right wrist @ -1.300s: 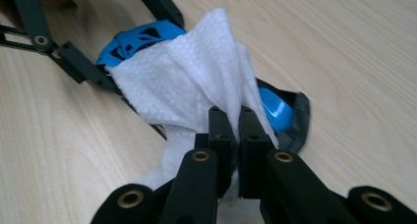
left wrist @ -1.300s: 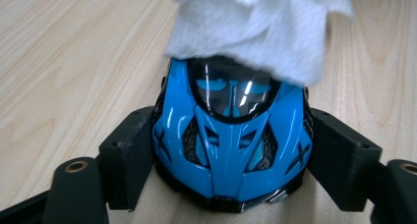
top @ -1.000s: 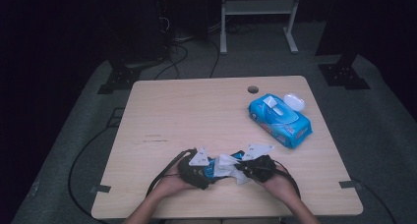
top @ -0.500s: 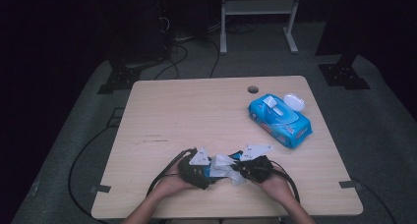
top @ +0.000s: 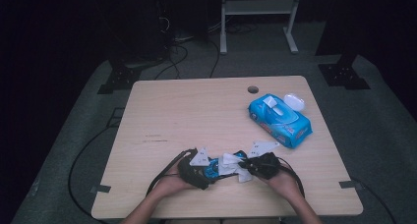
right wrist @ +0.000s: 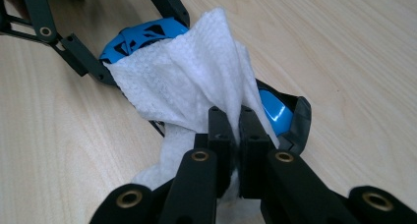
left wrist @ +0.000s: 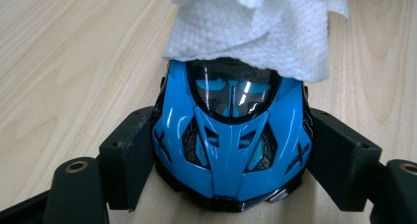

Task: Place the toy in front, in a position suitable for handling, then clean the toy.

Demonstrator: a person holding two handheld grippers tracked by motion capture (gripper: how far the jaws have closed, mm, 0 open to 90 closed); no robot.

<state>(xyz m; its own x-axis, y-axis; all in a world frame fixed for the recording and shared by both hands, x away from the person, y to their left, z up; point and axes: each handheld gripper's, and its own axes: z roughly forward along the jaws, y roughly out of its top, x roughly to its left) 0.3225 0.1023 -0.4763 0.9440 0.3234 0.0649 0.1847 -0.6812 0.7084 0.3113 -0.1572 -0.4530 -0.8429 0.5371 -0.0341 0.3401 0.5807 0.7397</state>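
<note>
So the thing being worked on was a little blue toy car [left wrist: 230,150], glossy plastic, with a dark tinted windshield that caught white and pink reflections, black vent cutouts on the hood and a black X mark on each front fender. It sat on the light wood table [top: 196,116], near the person's edge, right between the two hands.

The left gripper [left wrist: 231,160] had the car clamped by its sides, one black pad pressed against each front fender, nose pointing back toward that gripper's camera. The car looked level on the tabletop.

The right gripper [right wrist: 235,135] had its jaws squeezed tight together on a white wipe [right wrist: 196,86]. The wipe was textured with a quilted dimple pattern, bunched and folded, and it draped over the car's roof and rear, hiding most of the back half. From the right gripper view you could only see bits of blue and a rounded black rear edge poking out from under it.

Farther back on the right side of the table lay a blue wipes pack [top: 279,120] with car graphics, its white lid flipped open, well apart from the hands.
</note>
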